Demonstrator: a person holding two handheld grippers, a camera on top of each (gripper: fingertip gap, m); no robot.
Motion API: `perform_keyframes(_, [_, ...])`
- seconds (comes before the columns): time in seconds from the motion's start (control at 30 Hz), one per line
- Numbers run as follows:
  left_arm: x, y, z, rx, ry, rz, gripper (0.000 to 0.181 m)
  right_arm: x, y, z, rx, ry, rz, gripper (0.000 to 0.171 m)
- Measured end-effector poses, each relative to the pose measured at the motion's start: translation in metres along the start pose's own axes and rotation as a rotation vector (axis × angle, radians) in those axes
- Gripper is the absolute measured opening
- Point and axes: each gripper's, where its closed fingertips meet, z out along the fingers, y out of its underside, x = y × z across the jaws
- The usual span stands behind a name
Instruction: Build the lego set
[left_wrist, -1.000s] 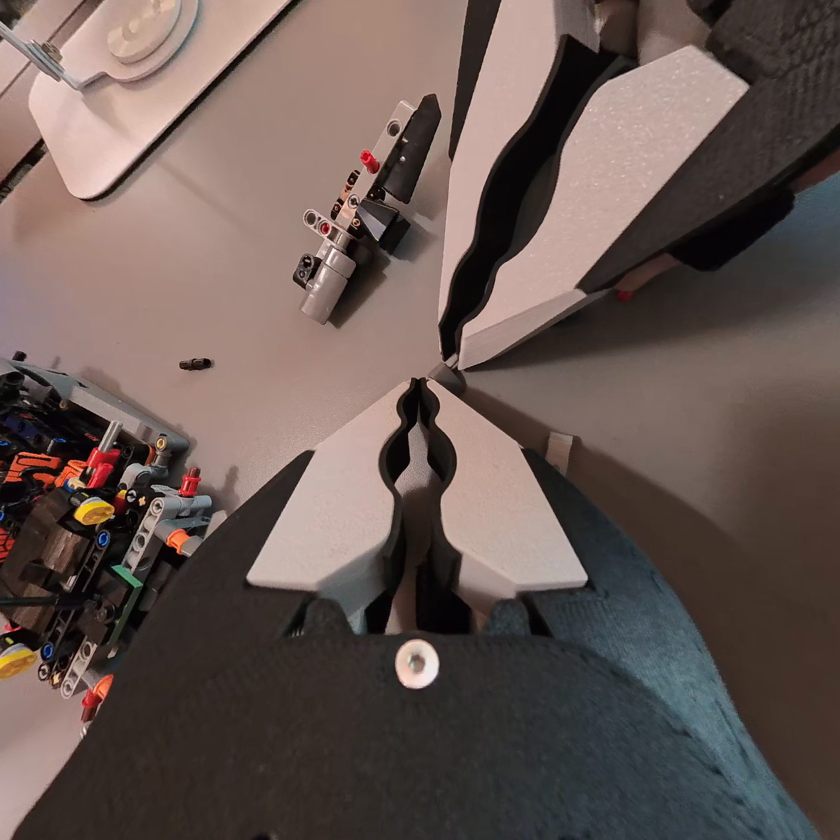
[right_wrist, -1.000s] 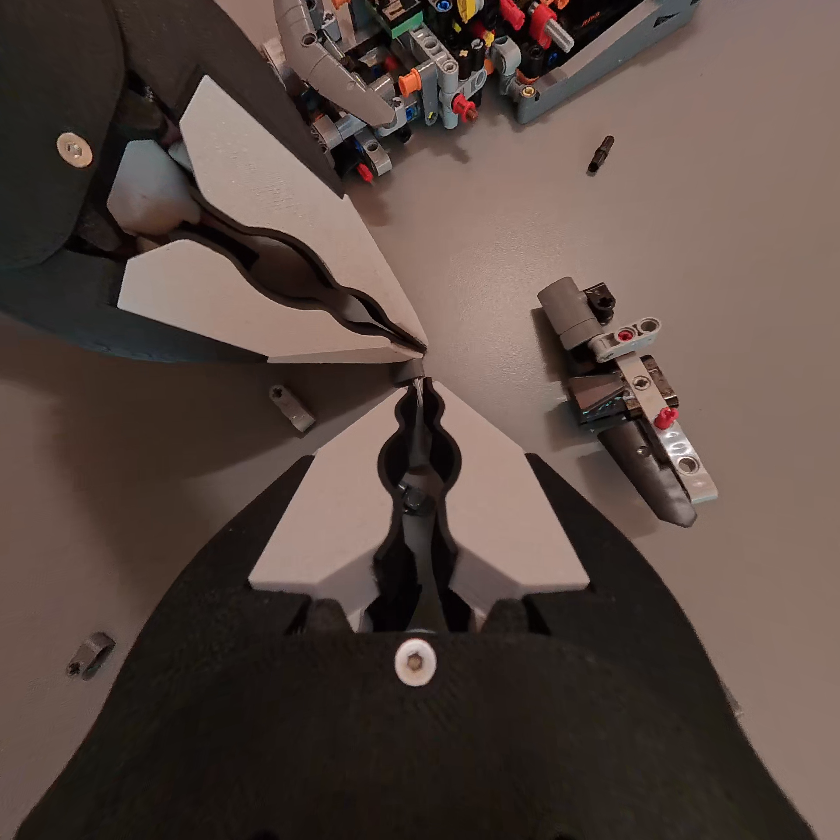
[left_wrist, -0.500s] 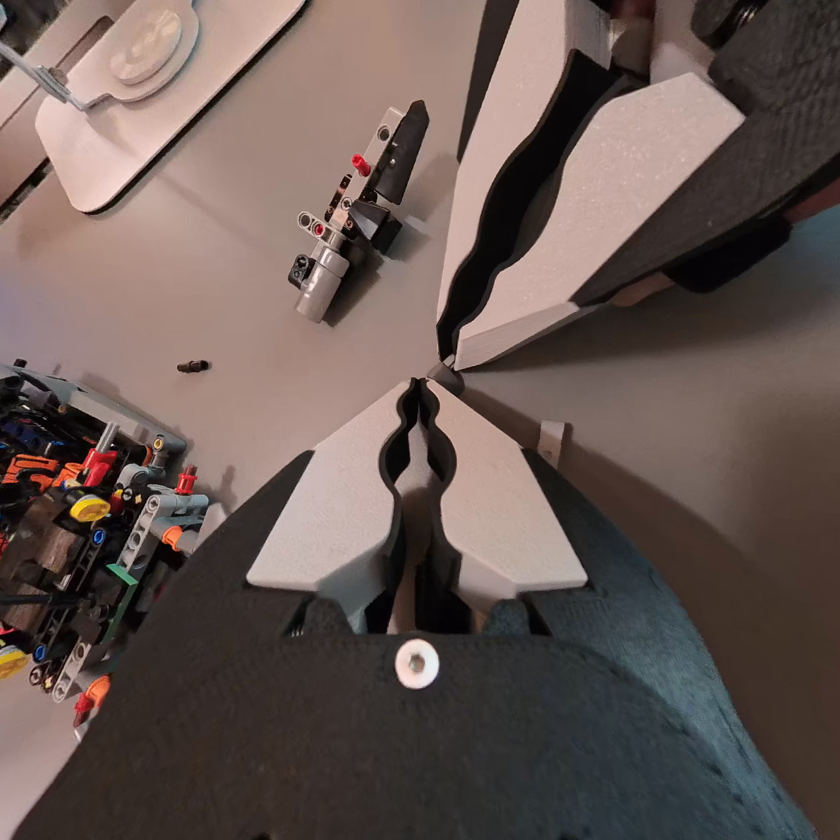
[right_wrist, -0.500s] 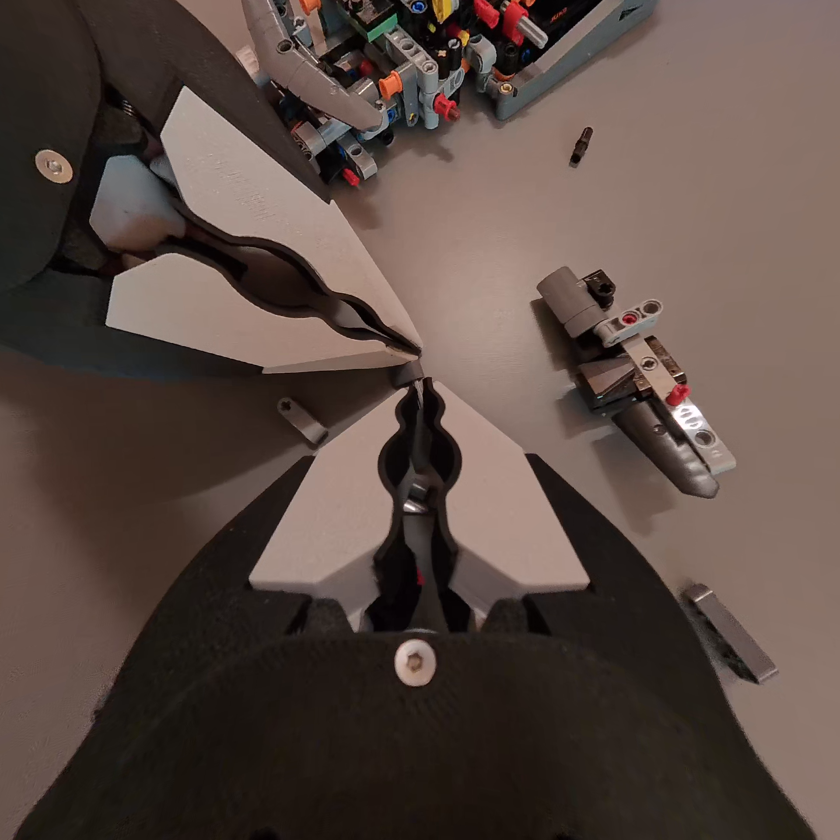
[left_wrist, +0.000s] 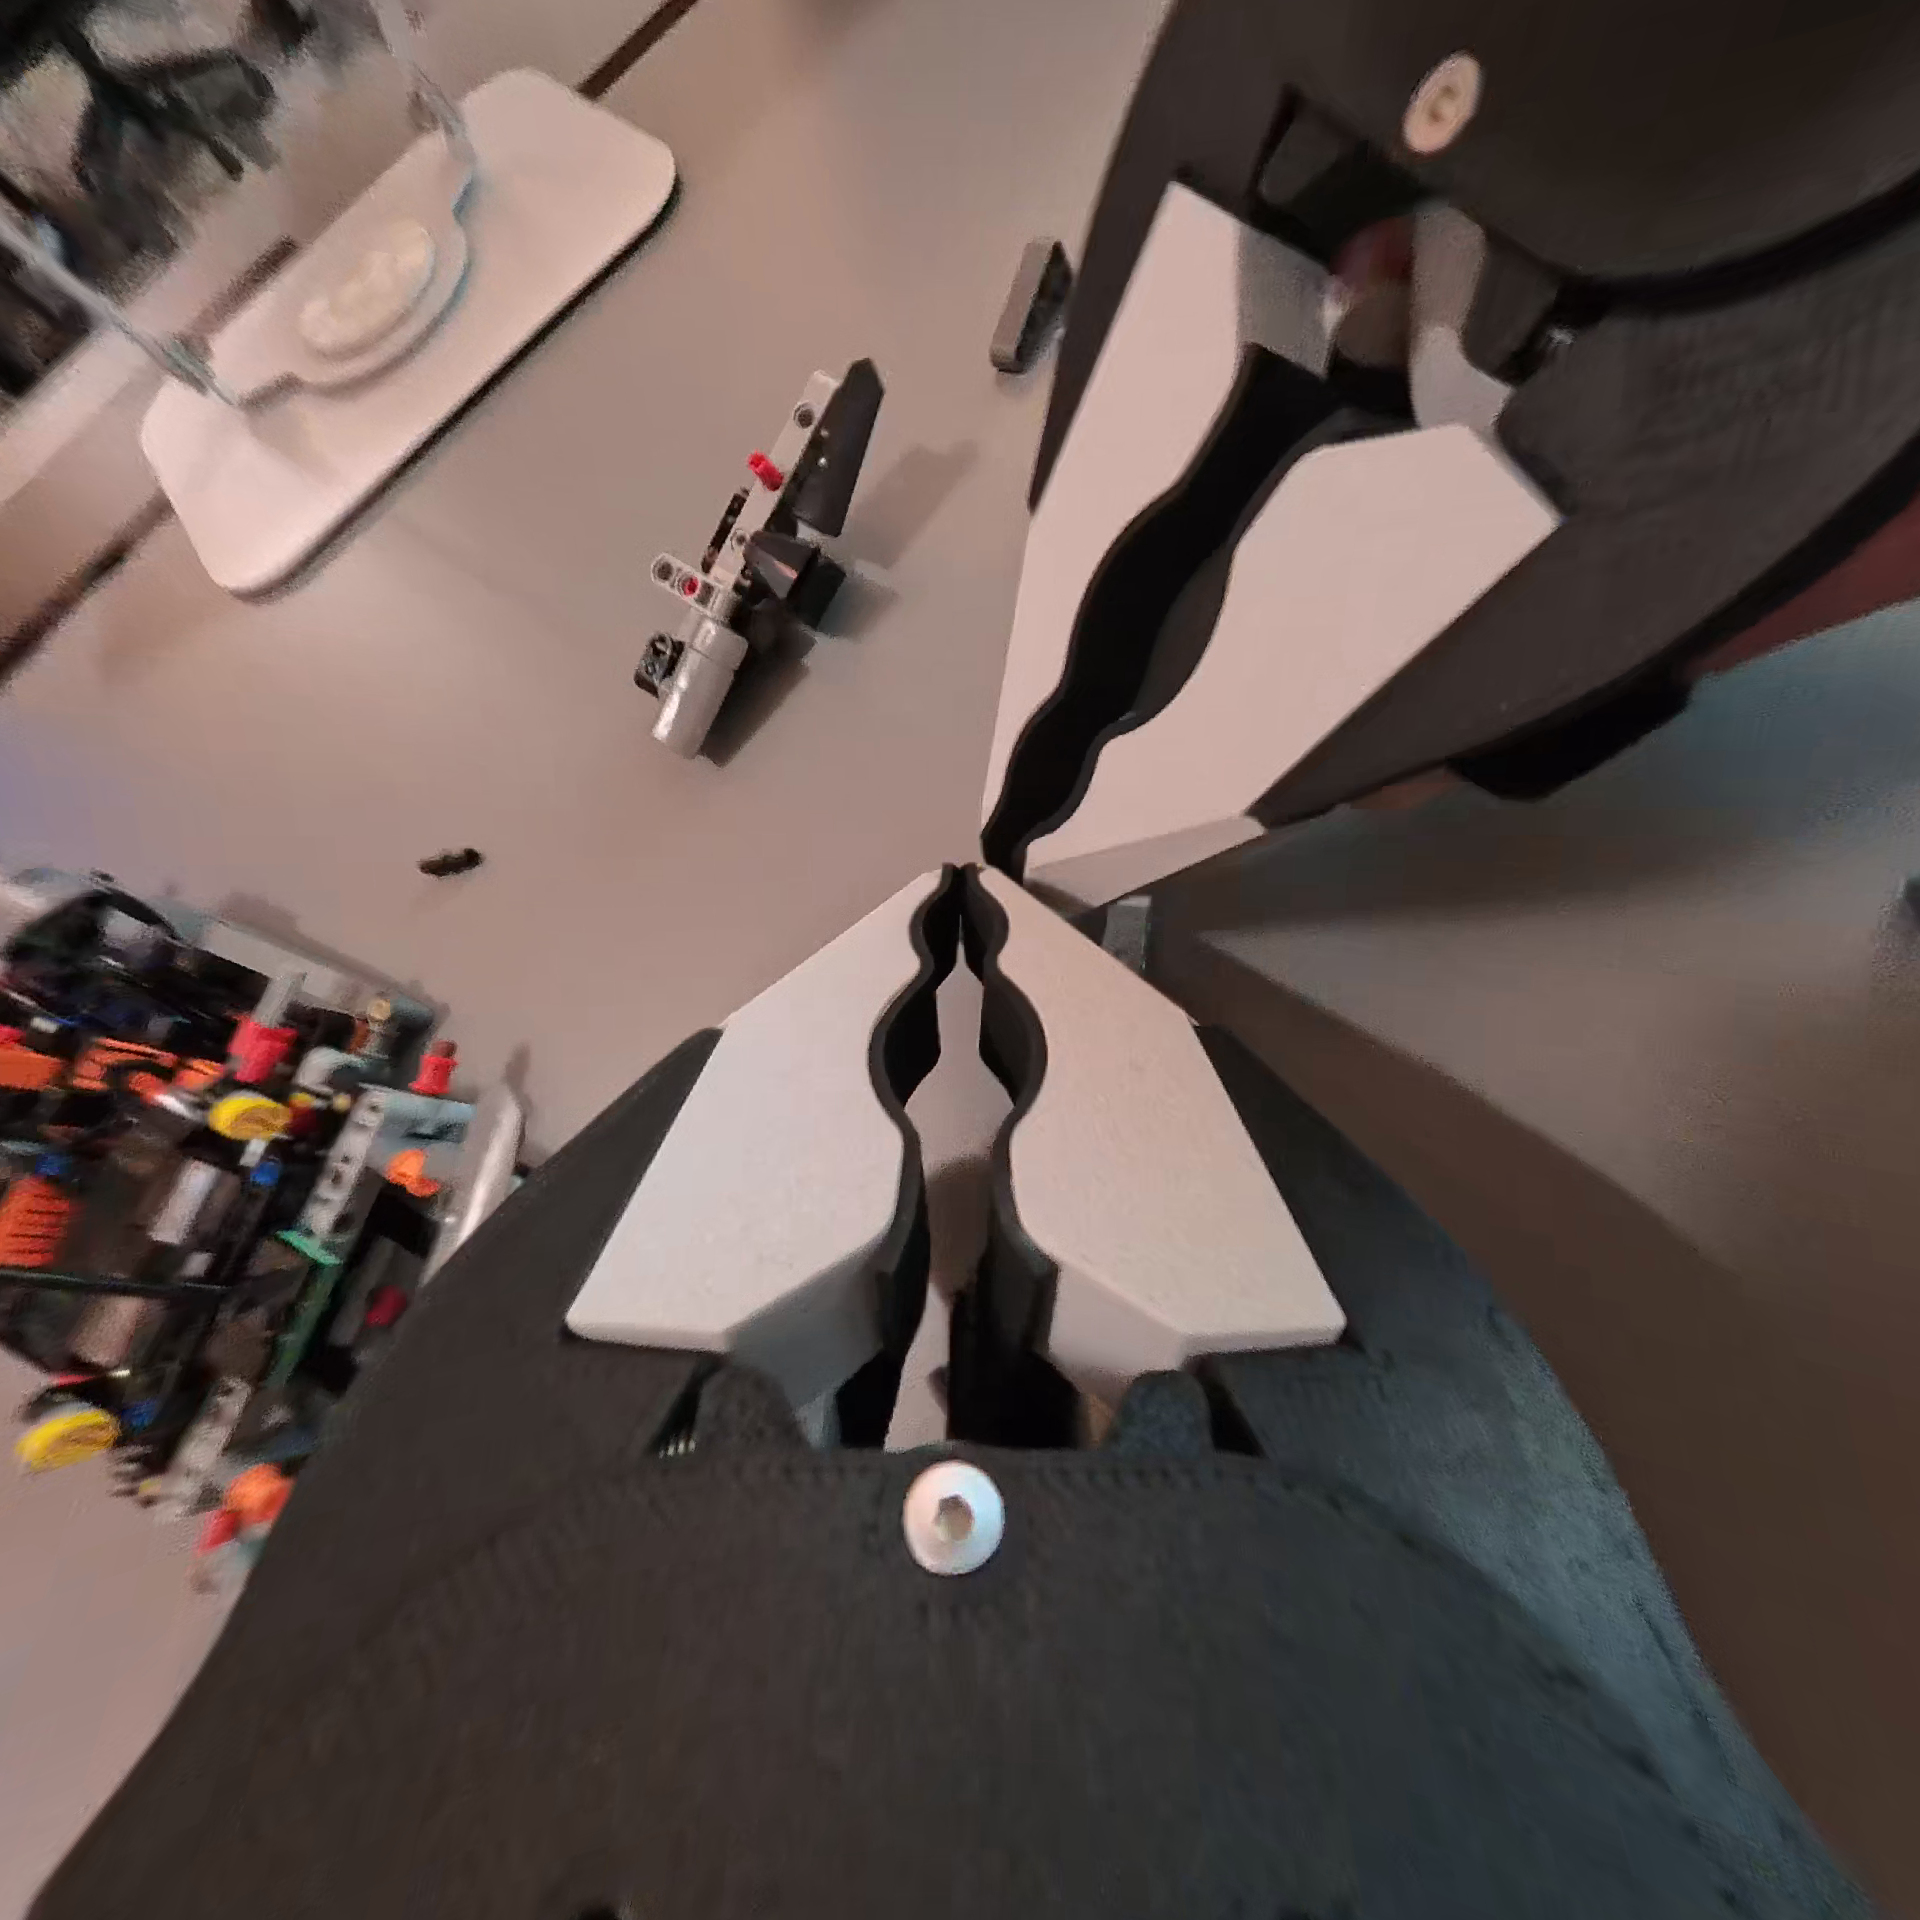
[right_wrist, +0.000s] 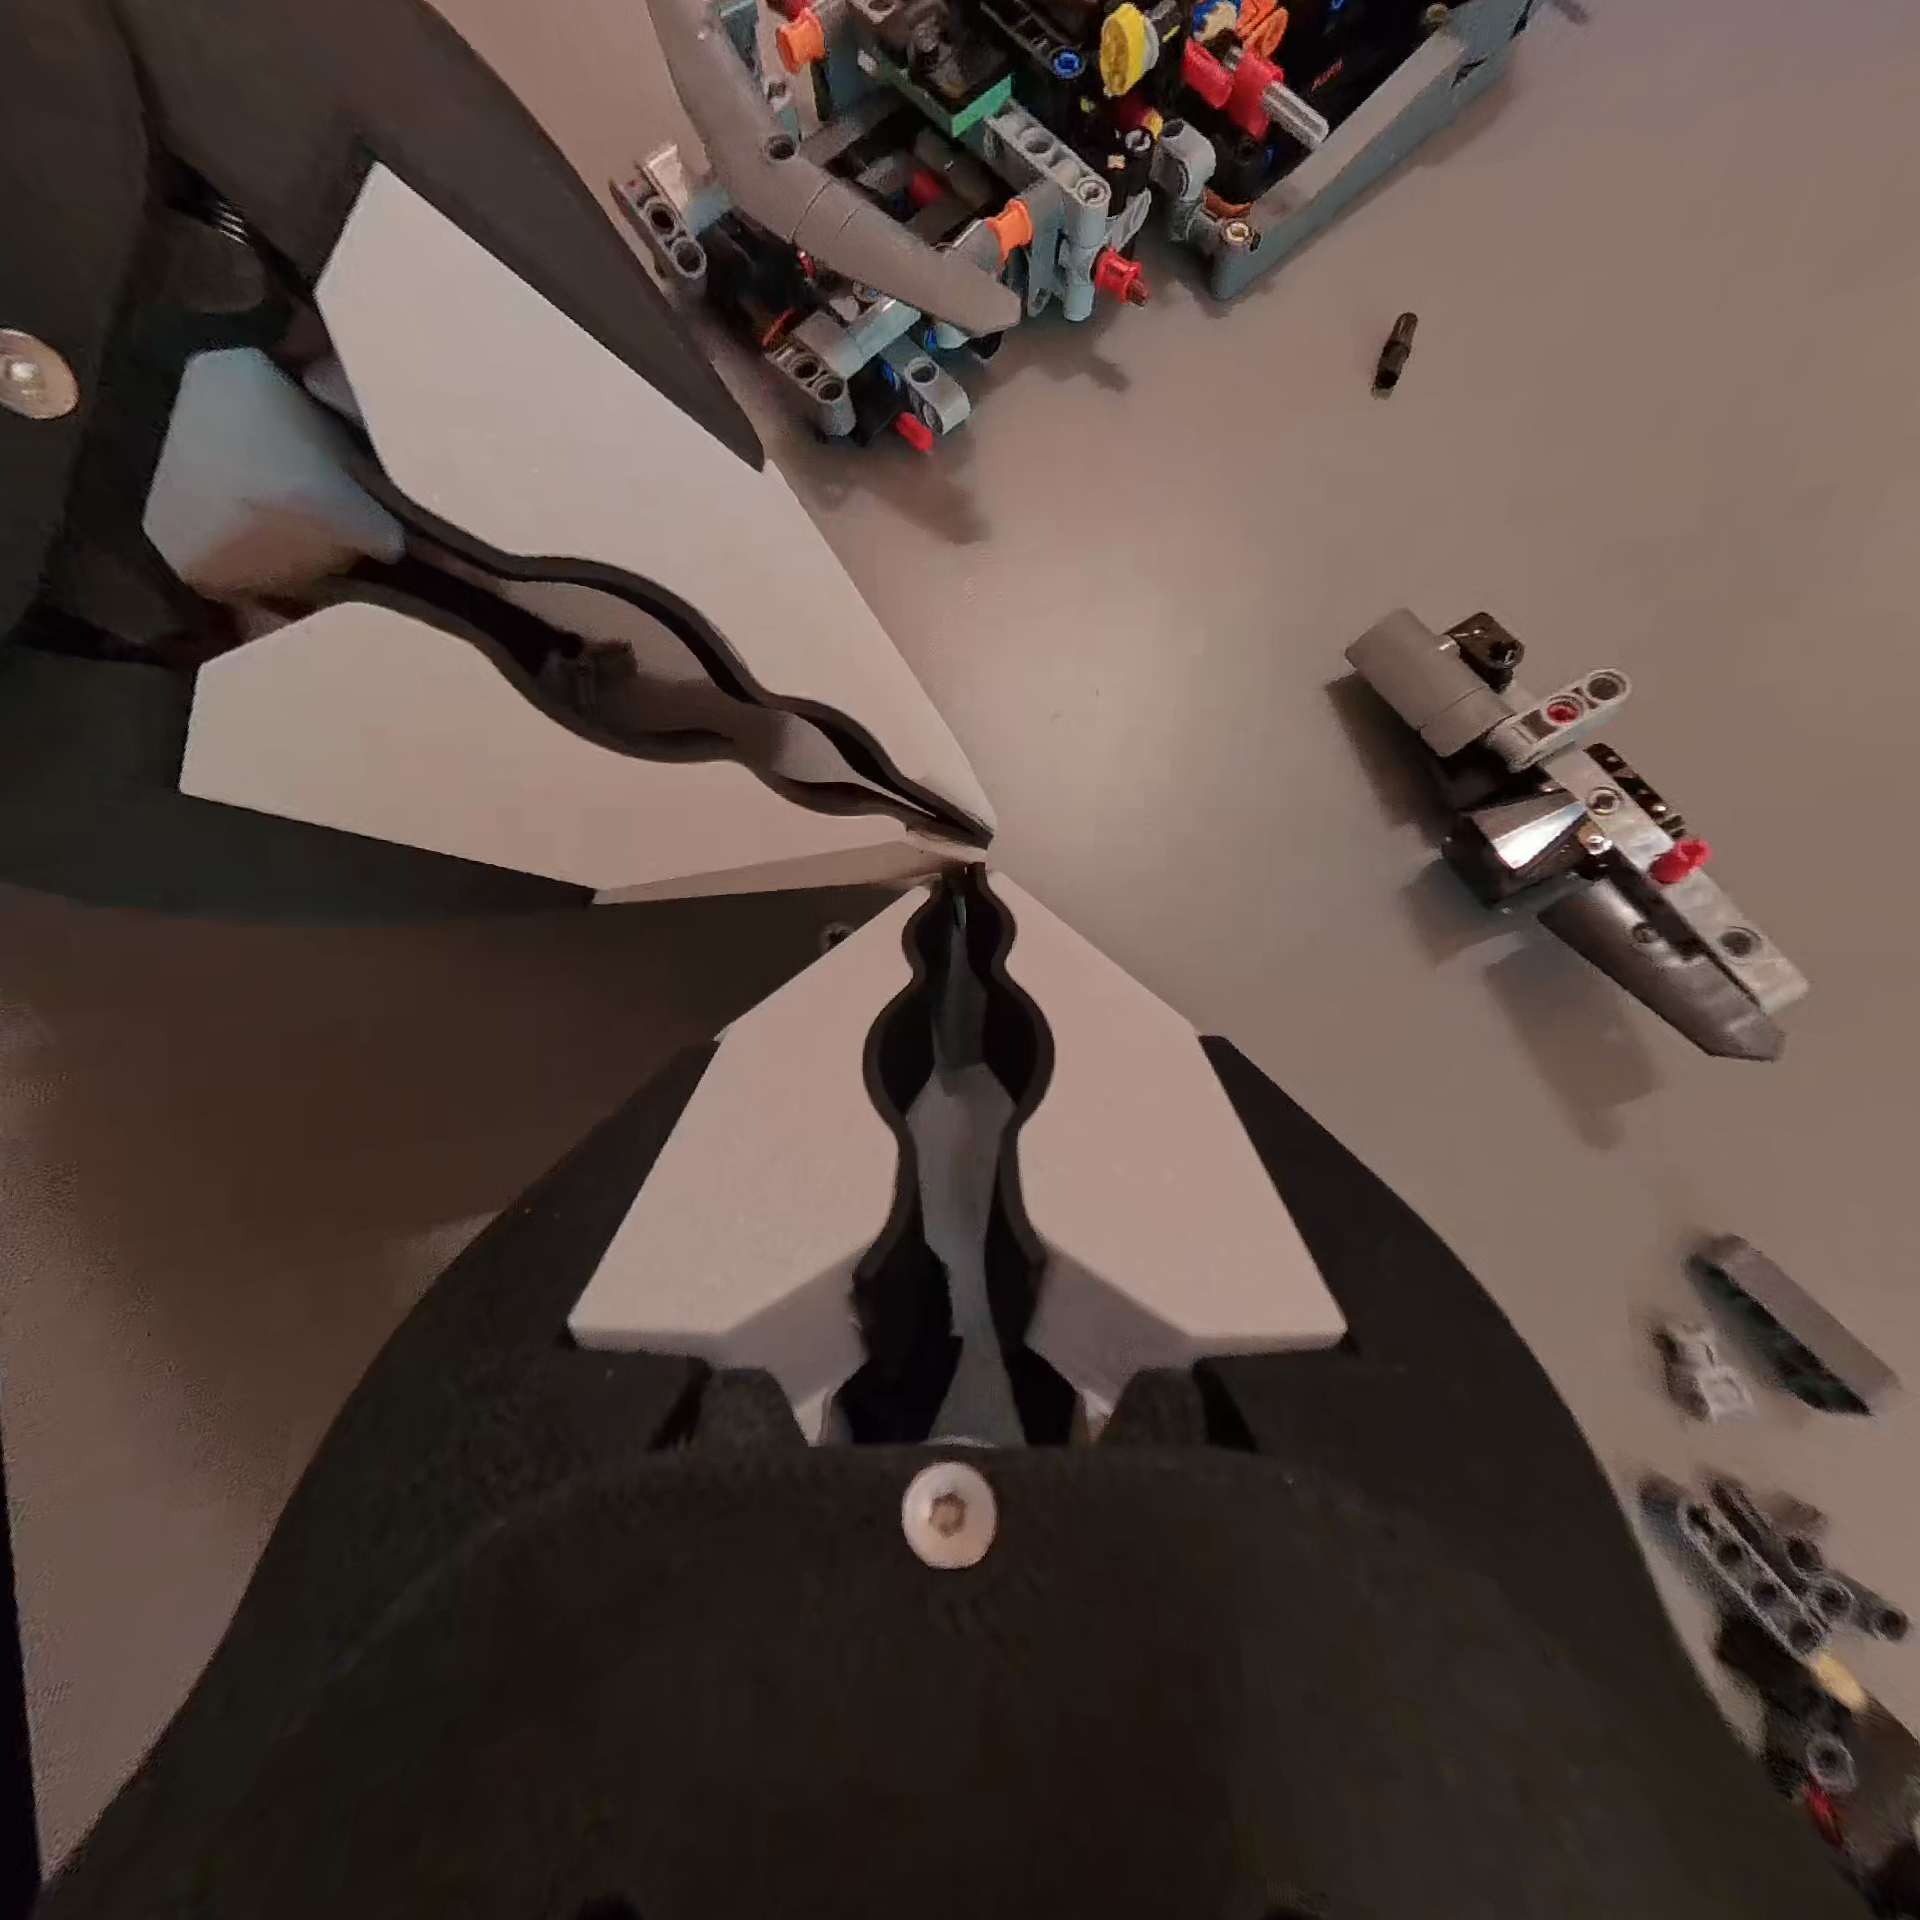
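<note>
Grippers tip to tip over the table, joining something small.
Left gripper (left_wrist: 957, 878) is pinched narrow, right gripper (right_wrist: 966, 883) nips a thin dark piece (right_wrist: 961, 1003); what sits between the tips I cannot tell. Best done, I judge, with tips aligned and a straight push. Subassembly (right_wrist: 1558, 821) lies right of the grippers, long axis diagonal, its pointed end aiming away from the main model (right_wrist: 1039, 156).

Left gripper (left_wrist: 958, 878) jaws closed, right gripper (right_wrist: 966, 883) jaws closed, tips meeting nose to nose
</note>
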Motion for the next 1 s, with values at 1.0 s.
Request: perform_keyframes(1.0, [-0.007, 0.017, -0.030, 0.090, 0.032, -0.096, 0.003, -0.014, 0.016, -0.029, 0.054, 0.063, 0.083, 0.000])
